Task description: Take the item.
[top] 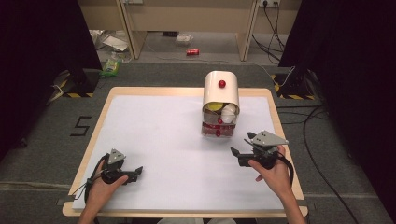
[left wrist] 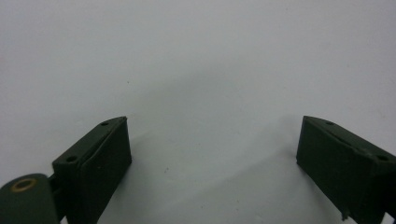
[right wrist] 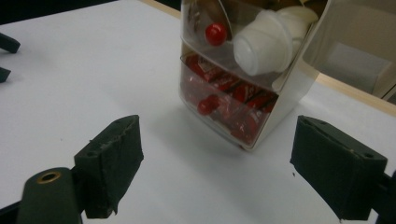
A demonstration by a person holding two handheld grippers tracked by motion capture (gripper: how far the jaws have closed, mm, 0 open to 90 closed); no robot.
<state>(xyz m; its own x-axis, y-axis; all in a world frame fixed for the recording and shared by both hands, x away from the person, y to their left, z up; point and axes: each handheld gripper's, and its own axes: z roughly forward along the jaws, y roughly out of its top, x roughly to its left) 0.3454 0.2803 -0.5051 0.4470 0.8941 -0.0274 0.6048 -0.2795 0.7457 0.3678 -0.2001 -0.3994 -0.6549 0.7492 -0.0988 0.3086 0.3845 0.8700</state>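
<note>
We see the white table (top: 154,140) carrying a small cabinet (top: 221,100) at its far middle, its 2 clear drawers (right wrist: 233,112) facing us so their red knobs (right wrist: 215,33) can be reached. Our right gripper (top: 239,151) waits nearby, jaws spread, empty; our left gripper (top: 136,171) rests well apart, likewise released.

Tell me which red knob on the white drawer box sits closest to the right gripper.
The red knob on the lower clear drawer, the one full of red packets. It sits below the upper drawer's red knob and the top knob, nearest the open right gripper.
</note>
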